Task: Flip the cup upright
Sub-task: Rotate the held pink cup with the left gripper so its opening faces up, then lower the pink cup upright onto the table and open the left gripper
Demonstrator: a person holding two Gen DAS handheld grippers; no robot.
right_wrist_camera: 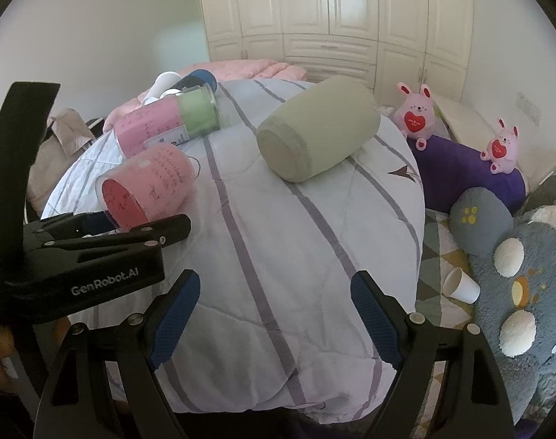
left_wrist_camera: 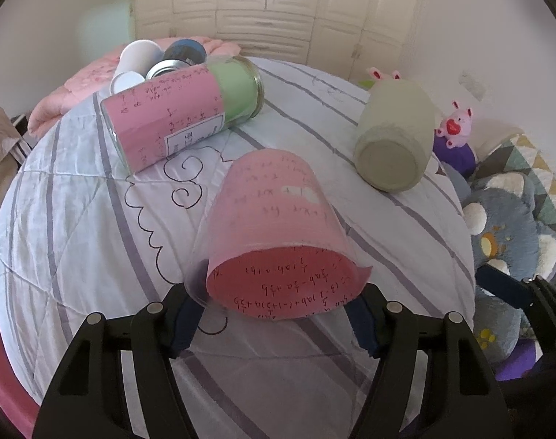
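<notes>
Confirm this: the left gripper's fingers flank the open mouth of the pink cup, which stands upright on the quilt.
Not upright. In the left wrist view the pink cup lies on its side on the quilt, open mouth toward the left gripper, whose fingers do flank the rim.

left gripper (left_wrist_camera: 276, 320) held low, jaws spread wide w/ blue pads (left_wrist_camera: 184, 323) either side of the cup rim, contact unclear. right gripper (right_wrist_camera: 276, 316) apart to its right, jaws wide, nothing between.
</notes>
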